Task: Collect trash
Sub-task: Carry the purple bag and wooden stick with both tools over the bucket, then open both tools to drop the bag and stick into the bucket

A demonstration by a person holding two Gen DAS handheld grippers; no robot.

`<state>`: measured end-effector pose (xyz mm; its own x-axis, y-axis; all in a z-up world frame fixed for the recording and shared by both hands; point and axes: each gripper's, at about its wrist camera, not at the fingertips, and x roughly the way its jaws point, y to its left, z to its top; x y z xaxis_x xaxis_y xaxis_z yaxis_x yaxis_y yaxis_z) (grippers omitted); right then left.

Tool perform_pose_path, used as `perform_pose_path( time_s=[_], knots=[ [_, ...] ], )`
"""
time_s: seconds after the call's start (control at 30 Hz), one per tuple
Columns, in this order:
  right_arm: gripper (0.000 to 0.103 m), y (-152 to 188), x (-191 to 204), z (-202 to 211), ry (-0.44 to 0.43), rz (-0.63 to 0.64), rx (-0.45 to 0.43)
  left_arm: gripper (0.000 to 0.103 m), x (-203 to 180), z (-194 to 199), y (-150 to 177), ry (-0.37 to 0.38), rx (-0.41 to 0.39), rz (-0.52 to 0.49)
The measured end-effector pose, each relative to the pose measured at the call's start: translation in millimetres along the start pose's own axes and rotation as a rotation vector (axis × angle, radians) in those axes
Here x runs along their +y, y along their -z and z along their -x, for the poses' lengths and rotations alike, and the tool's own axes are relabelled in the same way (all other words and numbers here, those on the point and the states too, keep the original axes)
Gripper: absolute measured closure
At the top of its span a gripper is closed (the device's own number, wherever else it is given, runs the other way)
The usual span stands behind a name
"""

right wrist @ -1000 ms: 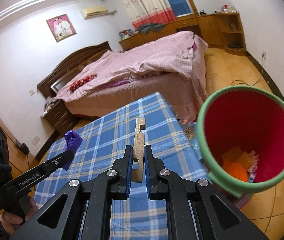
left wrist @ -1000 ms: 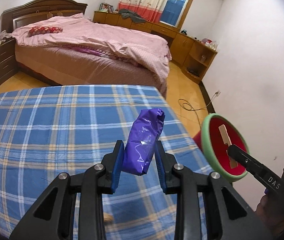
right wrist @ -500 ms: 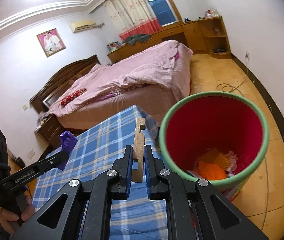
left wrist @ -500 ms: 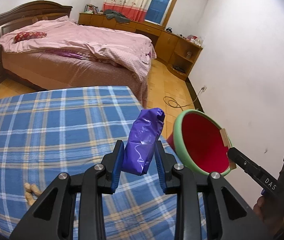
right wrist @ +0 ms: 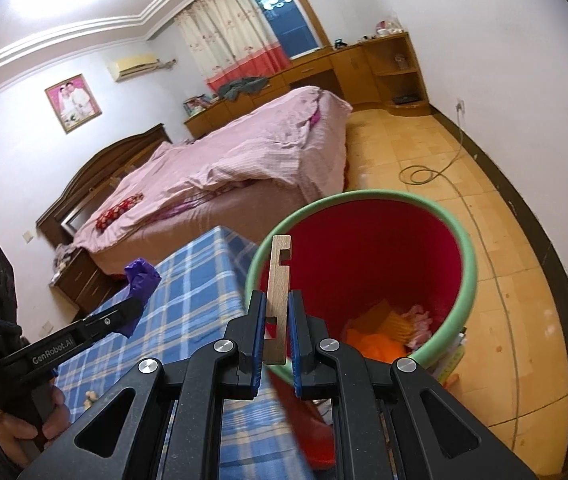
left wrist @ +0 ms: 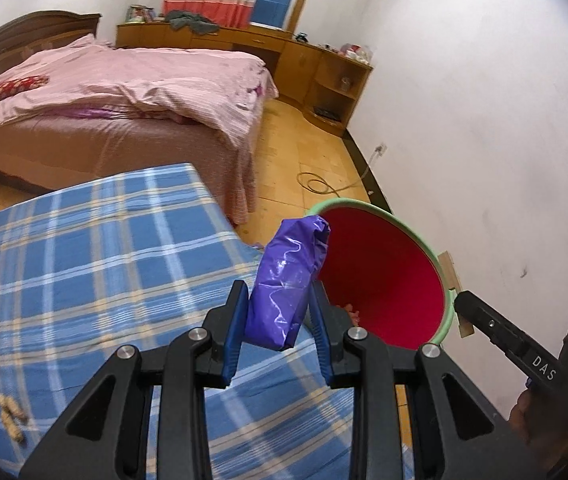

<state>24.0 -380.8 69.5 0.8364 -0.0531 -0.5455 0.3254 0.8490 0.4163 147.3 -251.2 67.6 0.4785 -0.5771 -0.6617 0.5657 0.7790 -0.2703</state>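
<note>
My left gripper is shut on a crumpled purple plastic wrapper, held upright at the table's right edge, beside the rim of the red bin with a green rim. My right gripper is shut on a thin notched wooden piece, held upright over the near rim of the bin. The bin holds orange, yellow and pink trash. The wrapper and left gripper also show at the left of the right wrist view. The wooden piece shows behind the bin in the left wrist view.
The table has a blue plaid cloth. Peanut shells lie on it near the front left. A bed with a pink cover stands beyond. A cable lies on the tiled floor by the white wall.
Both grippers have moved right toward the bin. The wooden piece is now over the bin's rim and the purple wrapper is at the bin's edge.
</note>
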Motion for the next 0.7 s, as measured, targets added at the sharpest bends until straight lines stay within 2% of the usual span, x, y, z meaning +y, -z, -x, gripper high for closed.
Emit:
perform_pose_path(
  time_s=[0.37,0.6,0.7],
  knots=[
    [0.092,-3.0,-38.4,-19.7,0.057,-0.039,0.024,0.072,-45.6,-61.1,-4.1,0.044,0.071,-0.092],
    [0.090,-2.6,-59.3,-35.5,0.078,-0.065,0.057,0.072,-58.2,-94.7,-2.0,0.053,0.118,-0.127],
    [0.089,-3.6,-63.9,-42.9,0.083,-0.076,0.070,0.068,-59.6,-101.8,0.2,0.050,0.140,-0.128]
  ],
)
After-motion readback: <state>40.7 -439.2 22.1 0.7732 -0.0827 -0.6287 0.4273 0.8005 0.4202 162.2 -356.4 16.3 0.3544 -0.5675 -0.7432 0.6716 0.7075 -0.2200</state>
